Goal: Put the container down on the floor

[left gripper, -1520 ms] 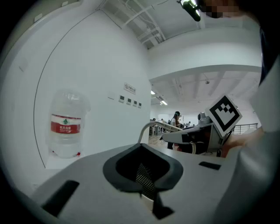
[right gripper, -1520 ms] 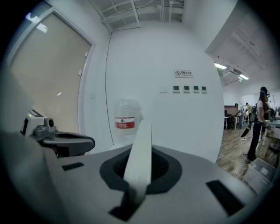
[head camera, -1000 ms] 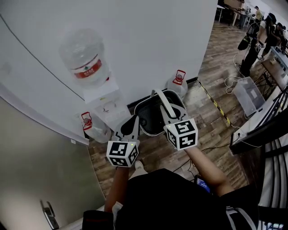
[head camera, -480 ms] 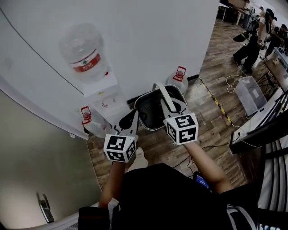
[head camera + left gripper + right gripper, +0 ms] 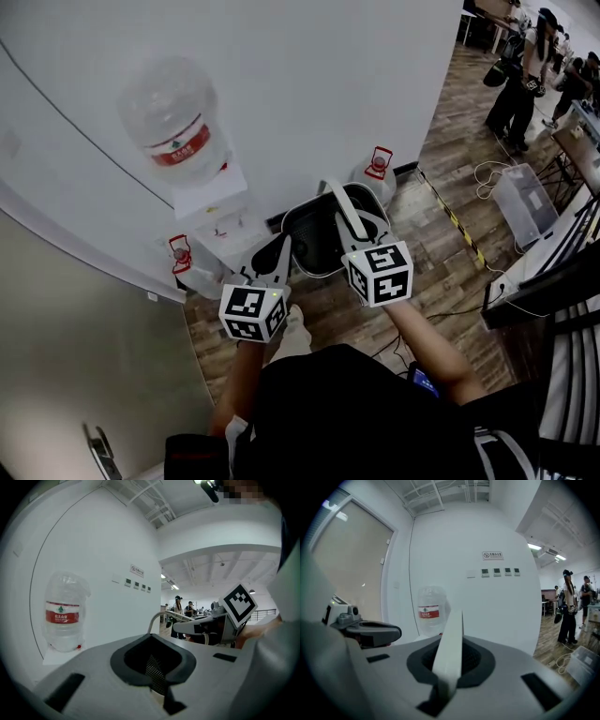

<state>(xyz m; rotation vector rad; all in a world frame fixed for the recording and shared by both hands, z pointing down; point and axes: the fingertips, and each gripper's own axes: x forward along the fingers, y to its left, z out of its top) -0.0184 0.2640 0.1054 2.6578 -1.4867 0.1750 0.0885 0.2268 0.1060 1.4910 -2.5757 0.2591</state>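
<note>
R gripper [image 5: 356, 239] clenched on the white handle [image 5: 345, 214]. L gripper [image 5: 277, 255] looks nipped on the container [image 5: 314, 246] rim at its 8 o'clock. Container hangs at 12 o'clock from the person and seems off the floor [image 5: 441, 272], not yet down. Best bet: lower both hands tog, keep it level, stay clear of jug [image 5: 373, 173] at 1 & dispenser [image 5: 220, 225] at 9, let go only once base sits flat
</note>
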